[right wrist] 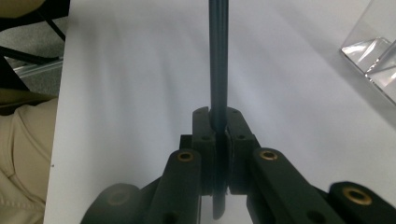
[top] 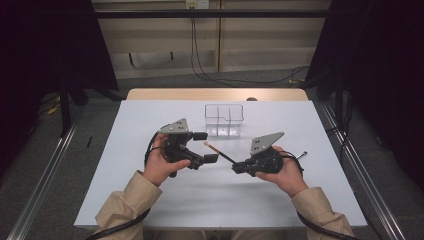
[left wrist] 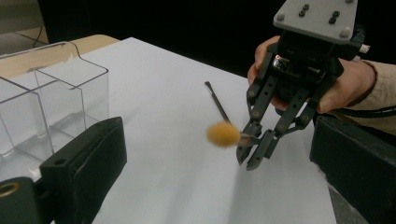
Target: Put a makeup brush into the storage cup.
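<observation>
A thin brush [top: 220,153] with a black handle and a tan-orange tip is held just above the white table [top: 150,195]. My right gripper [top: 235,167] is shut on its handle [right wrist: 218,56], which runs straight out past the jaws. In the left gripper view the fuzzy orange tip [left wrist: 224,134] sticks out of the right gripper [left wrist: 250,158] toward the camera. My left gripper [top: 205,147] is open, and its jaws stand wide on either side of the brush tip without touching it. A clear box with compartments [top: 224,120] stands behind both grippers.
The clear box [left wrist: 46,93] is close on the left gripper's far side, and its corner [right wrist: 373,60] shows at the right gripper's right. A thin black stick [left wrist: 217,100] lies on the table beyond the right hand [top: 287,172]. Dark floor and rails flank the table.
</observation>
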Motion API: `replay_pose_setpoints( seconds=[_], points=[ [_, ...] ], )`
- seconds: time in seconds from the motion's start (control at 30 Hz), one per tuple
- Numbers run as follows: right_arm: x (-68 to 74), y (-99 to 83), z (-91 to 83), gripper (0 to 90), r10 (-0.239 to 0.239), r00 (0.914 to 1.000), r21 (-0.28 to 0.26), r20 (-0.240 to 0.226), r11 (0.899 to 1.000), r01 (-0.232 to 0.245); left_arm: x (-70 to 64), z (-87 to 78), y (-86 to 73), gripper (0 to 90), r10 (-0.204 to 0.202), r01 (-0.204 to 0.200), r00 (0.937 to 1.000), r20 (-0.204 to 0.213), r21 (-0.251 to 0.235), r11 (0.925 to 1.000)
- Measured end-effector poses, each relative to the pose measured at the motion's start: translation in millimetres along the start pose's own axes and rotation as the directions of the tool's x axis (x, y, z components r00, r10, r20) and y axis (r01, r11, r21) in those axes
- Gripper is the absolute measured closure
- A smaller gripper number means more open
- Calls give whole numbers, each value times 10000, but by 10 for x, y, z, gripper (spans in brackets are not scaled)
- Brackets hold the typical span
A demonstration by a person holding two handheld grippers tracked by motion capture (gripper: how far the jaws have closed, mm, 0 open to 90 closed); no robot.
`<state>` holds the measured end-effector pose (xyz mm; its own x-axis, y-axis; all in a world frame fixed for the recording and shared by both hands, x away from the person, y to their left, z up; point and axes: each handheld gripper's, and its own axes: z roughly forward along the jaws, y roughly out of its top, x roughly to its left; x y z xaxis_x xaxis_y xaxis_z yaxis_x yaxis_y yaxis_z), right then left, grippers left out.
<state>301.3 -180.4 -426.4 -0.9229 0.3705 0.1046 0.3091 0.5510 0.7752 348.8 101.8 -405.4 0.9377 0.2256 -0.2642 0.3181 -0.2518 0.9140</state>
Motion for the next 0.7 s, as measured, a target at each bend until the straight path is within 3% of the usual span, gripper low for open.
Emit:
replay_pose_setpoints(
  seconds=[0.2, 0.53, 0.7],
  points=[
    [17, 44, 28, 852, 133, 9999, -477, 15, 9988, -132, -11, 5, 10, 42, 134, -136, 9999, -52, -267, 9996],
    [50, 102, 75, 851, 341, 9992, -1130, 214, 9931, -315, -33, -23, 15, 102, 10, -12, 10000, -29, -571, 9984],
    [54, 132, 70, 851, 560, 9981, -1559, 268, 9864, -512, -42, -29, 13, 179, -16, 26, 9999, 126, -844, 9964]
  ],
)
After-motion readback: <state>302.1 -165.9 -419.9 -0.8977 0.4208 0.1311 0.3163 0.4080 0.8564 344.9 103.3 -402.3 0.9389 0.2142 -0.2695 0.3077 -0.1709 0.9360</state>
